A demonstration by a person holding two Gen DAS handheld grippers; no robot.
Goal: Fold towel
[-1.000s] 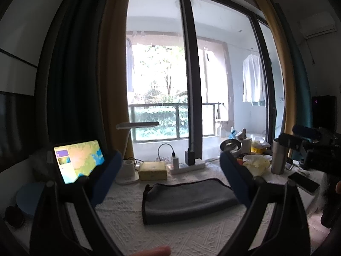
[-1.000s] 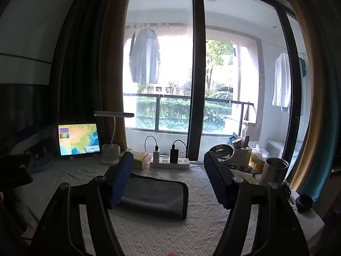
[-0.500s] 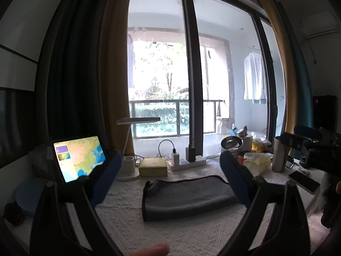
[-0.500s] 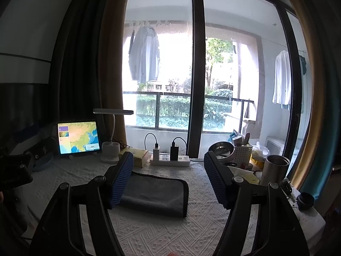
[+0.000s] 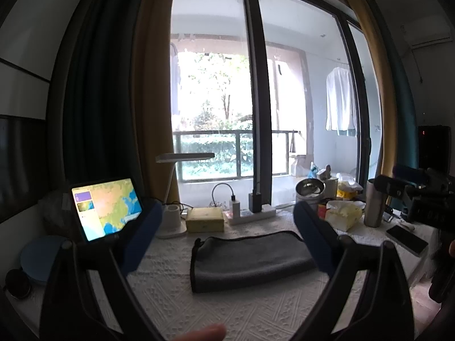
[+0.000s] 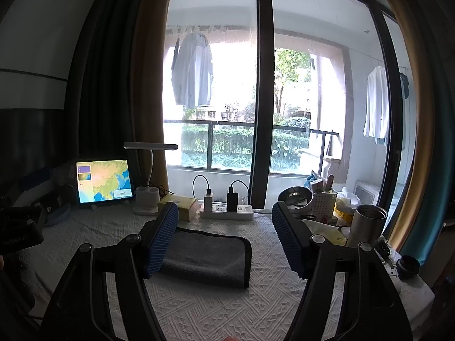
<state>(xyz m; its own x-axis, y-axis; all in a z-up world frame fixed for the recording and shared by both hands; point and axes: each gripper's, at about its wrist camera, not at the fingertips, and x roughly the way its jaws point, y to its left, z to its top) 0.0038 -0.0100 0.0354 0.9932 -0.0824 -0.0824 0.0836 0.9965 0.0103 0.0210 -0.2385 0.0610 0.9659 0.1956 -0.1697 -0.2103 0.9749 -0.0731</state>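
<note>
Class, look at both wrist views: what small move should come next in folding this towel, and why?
Probably lower both grippers toward the grey towel. The left gripper and right gripper are open, empty and held above it, while it lies untouched, apparently already folded over, on the white tablecloth.

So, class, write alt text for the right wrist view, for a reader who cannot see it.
A dark grey towel, already folded, lies flat on a white textured tablecloth, framed by the open blue-padded right claw held above it. Behind stand a lit tablet, a desk lamp, a power strip and a balcony window.
</note>
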